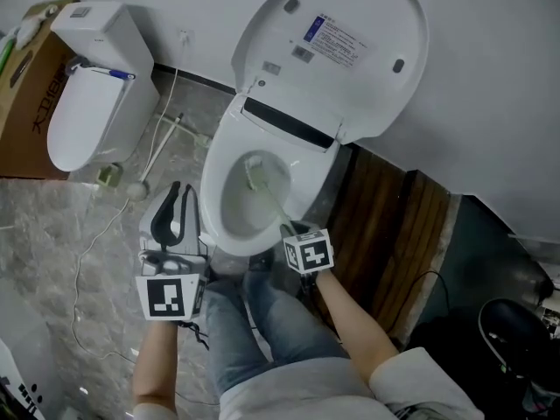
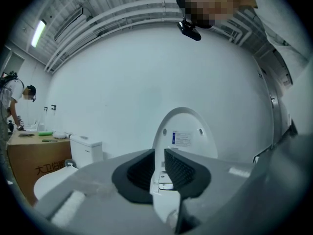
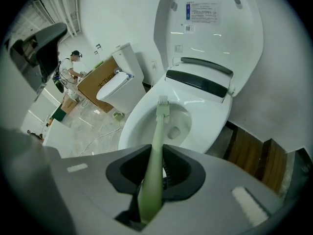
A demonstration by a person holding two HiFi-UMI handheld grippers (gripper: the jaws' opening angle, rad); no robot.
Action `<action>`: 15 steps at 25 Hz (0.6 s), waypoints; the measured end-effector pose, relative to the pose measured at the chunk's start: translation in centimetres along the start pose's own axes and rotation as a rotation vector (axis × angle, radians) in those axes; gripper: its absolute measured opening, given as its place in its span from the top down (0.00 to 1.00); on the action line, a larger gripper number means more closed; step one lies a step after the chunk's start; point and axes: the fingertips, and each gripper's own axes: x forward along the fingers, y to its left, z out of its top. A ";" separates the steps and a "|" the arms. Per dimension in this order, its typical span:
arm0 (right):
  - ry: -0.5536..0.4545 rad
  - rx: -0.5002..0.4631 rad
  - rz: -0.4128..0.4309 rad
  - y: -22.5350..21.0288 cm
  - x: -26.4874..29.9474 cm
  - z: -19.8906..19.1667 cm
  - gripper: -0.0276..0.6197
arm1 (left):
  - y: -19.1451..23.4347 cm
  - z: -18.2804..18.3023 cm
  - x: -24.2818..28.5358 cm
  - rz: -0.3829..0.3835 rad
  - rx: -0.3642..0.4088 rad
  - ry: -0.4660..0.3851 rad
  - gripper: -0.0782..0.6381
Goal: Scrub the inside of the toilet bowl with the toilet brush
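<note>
The white toilet stands with its lid (image 1: pixel 341 42) raised and its bowl rim (image 1: pixel 214 182) open below me. A pale green toilet brush has its head (image 1: pixel 255 173) inside the bowl, near the back wall. My right gripper (image 1: pixel 287 227) is shut on the brush handle (image 3: pixel 155 151) at the bowl's front edge. In the right gripper view the brush head (image 3: pixel 162 106) rests above the drain, inside the rim (image 3: pixel 142 112). My left gripper (image 1: pixel 178 201) hovers left of the bowl, pointing at the lid (image 2: pixel 183 131). Its jaws (image 2: pixel 159 168) stand a narrow gap apart and hold nothing.
A second white toilet (image 1: pixel 87 103) and a cardboard box (image 1: pixel 26 103) stand at the left. A thin cable (image 1: pixel 87 252) trails over the marble floor. Wooden boards (image 1: pixel 394 234) lie right of the bowl. My jeans-clad legs (image 1: pixel 262 322) are directly in front.
</note>
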 end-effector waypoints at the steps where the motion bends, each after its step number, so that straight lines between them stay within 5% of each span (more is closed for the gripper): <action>1: 0.010 0.007 -0.004 -0.2 0.5 -0.2 0.84 | -0.1 -0.6 0.1 -0.009 0.009 0.006 0.82; 10: 0.089 0.032 -0.023 -1.5 4.7 -0.8 0.84 | -0.5 -5.2 1.5 -0.079 0.030 0.065 0.79; 15: 0.089 0.078 -0.045 -2.2 6.9 -0.1 0.84 | 0.8 -6.9 1.9 0.000 0.081 0.062 0.89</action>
